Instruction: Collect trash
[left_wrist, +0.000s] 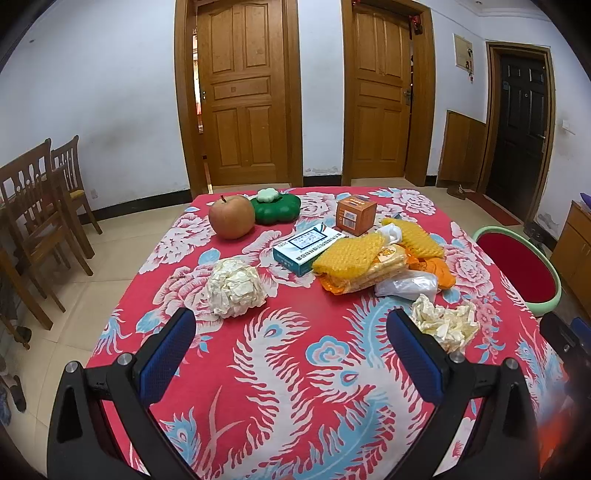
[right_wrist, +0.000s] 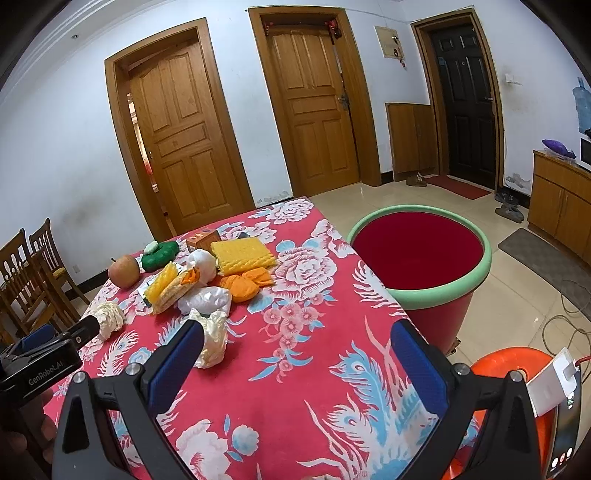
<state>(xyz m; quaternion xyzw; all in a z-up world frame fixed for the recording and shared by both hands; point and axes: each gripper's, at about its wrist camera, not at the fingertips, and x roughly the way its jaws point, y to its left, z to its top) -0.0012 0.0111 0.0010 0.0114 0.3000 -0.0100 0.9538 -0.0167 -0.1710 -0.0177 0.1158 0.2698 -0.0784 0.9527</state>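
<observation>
Two crumpled paper balls lie on the red flowered tablecloth (left_wrist: 295, 369): one (left_wrist: 236, 287) ahead of my left gripper (left_wrist: 291, 328), the other (left_wrist: 447, 323) by its right finger. Behind them lie yellow foam nets (left_wrist: 349, 260), orange wrappers (left_wrist: 439, 271) and a white plastic bag (left_wrist: 406, 284). The red bin with a green rim (right_wrist: 419, 254) stands beside the table's right edge. My right gripper (right_wrist: 295, 345) is open above the cloth (right_wrist: 295, 398), the second paper ball (right_wrist: 212, 338) at its left finger. Both grippers are empty.
An apple (left_wrist: 231, 218), a green flower-shaped box (left_wrist: 276, 207), an orange carton (left_wrist: 355, 215) and a blue-white box (left_wrist: 308, 249) sit at the table's back. Wooden chairs (left_wrist: 40, 206) stand left. An orange stool (right_wrist: 517, 373) and cables lie right of the table.
</observation>
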